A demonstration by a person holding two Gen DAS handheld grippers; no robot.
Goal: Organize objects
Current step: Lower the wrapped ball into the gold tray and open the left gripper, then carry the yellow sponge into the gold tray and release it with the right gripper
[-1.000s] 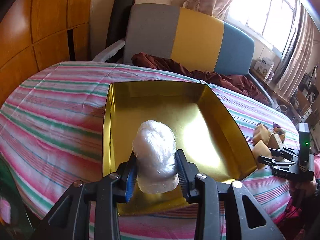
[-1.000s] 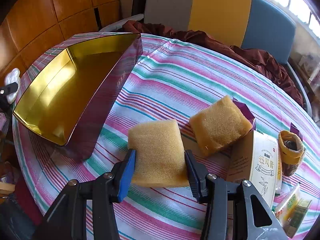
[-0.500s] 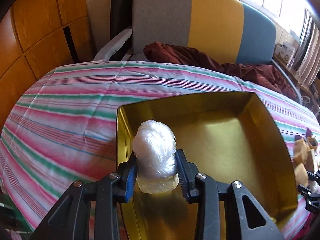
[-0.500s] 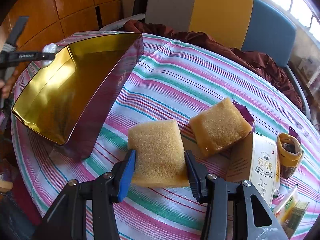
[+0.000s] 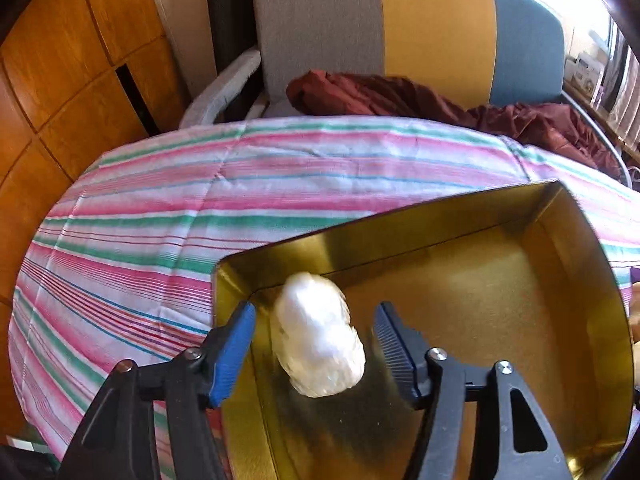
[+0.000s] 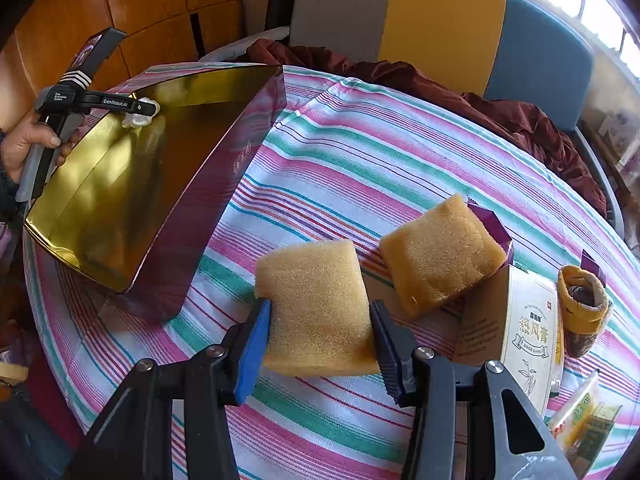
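A white plastic-wrapped bundle (image 5: 318, 338) lies in the near left corner of the gold-lined box (image 5: 520, 320). My left gripper (image 5: 314, 350) is open, its jaws standing apart on either side of the bundle without touching it. In the right wrist view the box (image 6: 120, 200) sits at the left with the left gripper (image 6: 138, 114) over its far corner. My right gripper (image 6: 320, 340) is shut on a tan sponge (image 6: 316, 304) just above the striped tablecloth. A second tan sponge (image 6: 440, 252) lies to its right.
A cardboard carton with Chinese print (image 6: 524, 336), a yellow-wrapped item (image 6: 584, 300) and packets (image 6: 584, 420) lie at the right. A chair with a dark red cloth (image 5: 420, 96) stands behind the table. Wooden panels (image 5: 60, 60) are at the left.
My left gripper has moved to the box's near left corner and opened, letting go of the white bundle, which now lies in the box. My right gripper has stayed put on the sponge.
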